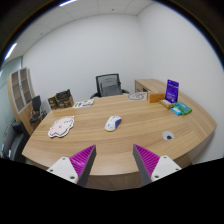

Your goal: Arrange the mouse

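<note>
A white and grey mouse lies on the wooden table, near its middle. A light patterned mouse mat lies to the left of the mouse, apart from it. My gripper is held above the table's near edge, well short of the mouse. Its two fingers with magenta pads stand wide apart with nothing between them.
A small dark puck-like object lies on the table to the right. A teal item and a purple upright sign stand at the far right. A black office chair stands behind the table. Shelves stand at the left wall.
</note>
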`<state>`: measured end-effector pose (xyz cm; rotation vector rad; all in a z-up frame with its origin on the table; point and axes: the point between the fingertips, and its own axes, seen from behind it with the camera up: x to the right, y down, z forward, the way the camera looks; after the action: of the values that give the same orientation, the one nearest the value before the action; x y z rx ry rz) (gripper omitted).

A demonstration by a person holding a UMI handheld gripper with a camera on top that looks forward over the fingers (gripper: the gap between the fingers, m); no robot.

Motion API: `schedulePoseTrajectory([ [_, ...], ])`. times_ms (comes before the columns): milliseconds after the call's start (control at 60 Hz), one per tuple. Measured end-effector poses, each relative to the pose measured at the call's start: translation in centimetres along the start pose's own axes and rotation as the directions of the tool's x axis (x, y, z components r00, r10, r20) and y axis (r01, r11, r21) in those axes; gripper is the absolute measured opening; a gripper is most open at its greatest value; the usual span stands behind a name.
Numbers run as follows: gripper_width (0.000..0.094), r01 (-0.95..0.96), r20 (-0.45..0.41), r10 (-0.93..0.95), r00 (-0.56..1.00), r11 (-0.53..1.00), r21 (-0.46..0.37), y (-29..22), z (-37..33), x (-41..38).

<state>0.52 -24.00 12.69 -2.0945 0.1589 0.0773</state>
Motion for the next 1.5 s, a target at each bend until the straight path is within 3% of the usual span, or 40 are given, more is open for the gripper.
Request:
schedulePoseTrajectory([
  [83,0.0777,-0.021,-0.010,0.021,1.000,0.999,-0.025,0.4,2.4,-2.5],
  [150,0.0847,-0.025,-0.008,0.024,1.000,0.999,-0.035,0.0,4.1,-4.1],
  [433,0.0842,0.066,0.019,-0.065,0.998,0.995,-0.069,-0.5,15.2,-4.3],
  [767,0.0832,0.075,0.080,-0.062,0.995,0.983,-0.167,-0.3,27.6,-1.2],
  [1050,0.0815,0.200,0.109,-0.187,0.976,0.972,-0.126,-3.4,33.6,-1.3],
  [1133,0.0739,0.209,0.124,-0.195,0.973,0.971,-0.115,-3.8,34.2,-1.8],
  [1200,0.0559,0.216,0.132,-0.202,0.970,0.971,-0.102,-3.8,34.3,-1.8],
  [1317,0.0483,0.189,0.107,-0.179,0.978,0.978,-0.092,-3.6,34.2,-1.8],
  [1400,0.0406,0.133,0.072,-0.125,0.990,0.983,-0.129,-3.6,34.1,-1.7],
  [1500,0.0392,0.086,0.068,-0.076,0.995,0.983,-0.160,-4.2,33.7,-4.3],
])
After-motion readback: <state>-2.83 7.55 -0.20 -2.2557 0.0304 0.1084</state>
